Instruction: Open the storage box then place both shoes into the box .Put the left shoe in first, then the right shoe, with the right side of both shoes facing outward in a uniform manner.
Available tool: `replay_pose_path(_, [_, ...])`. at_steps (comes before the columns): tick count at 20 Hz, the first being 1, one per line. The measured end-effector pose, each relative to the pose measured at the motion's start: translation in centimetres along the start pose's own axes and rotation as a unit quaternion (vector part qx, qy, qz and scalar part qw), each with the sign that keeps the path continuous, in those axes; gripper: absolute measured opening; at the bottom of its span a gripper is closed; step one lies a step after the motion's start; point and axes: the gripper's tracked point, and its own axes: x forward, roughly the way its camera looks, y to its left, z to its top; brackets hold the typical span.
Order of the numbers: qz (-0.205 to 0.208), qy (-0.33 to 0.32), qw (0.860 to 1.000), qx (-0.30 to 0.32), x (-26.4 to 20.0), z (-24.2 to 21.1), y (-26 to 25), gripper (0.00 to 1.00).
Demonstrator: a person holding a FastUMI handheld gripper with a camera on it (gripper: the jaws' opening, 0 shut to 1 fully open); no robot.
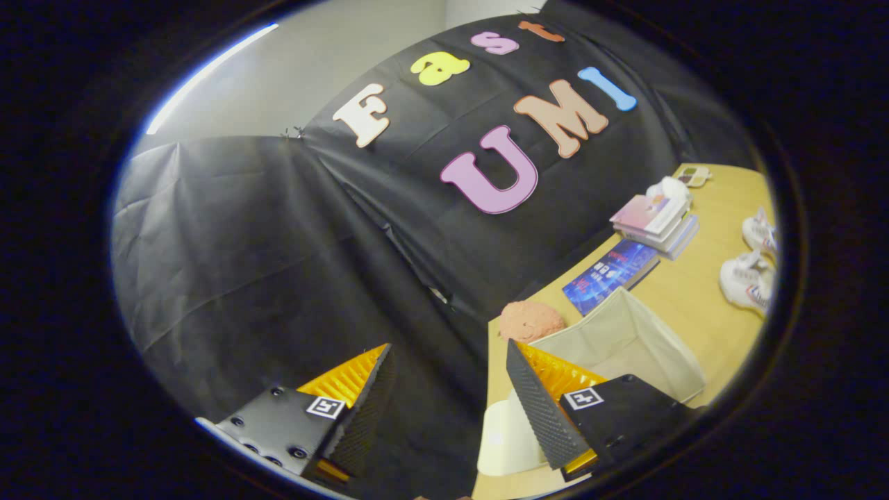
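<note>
The gripper (444, 403) is hanging tilted off the near end of the wooden table (701, 292), its two fingers spread wide with nothing between them; the black booth cloth is showing through the gap. One finger is reaching over the table's end and over the box (625, 347).

The box is sitting just beyond that finger, a pale fabric cube with its mouth already open and the inside looking empty. Its white lid (507, 437) seems to be lying flat on the table beside it, right under the finger. The thin cloth walls look soft, so I would expect them to give or slide if nudged.

The two white shoes (750, 278) are lying well apart from the box, across the table, side by side. They look like light sneakers, soft in the upper and stiffer at the sole and heel; pinching at the heel collar or across the ankle opening seems the safest hold. Their long axes appear to be running roughly parallel, but they are too small here to tell where the toes point, or which is the left one.

Books (611, 274) and a pinkish fuzzy lump (531, 321) are resting behind the box.
</note>
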Motion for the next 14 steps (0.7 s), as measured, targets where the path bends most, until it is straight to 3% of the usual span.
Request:
replay_pose_path(3, [-0.028, 0.011, 0.998, -0.047, -2.2, 2.4, -3.9, 0.98])
replay_pose_path(7, [-0.102, 0.044, 0.987, -0.115, -4.1, 5.5, -13.0, 0.98])
replay_pose_path(11, [-0.206, 0.088, 0.955, -0.192, -7.2, 6.8, -24.4, 0.99])
replay_pose_path(14, [-0.264, 0.111, 0.933, -0.217, -10.0, 8.0, -31.1, 0.98])
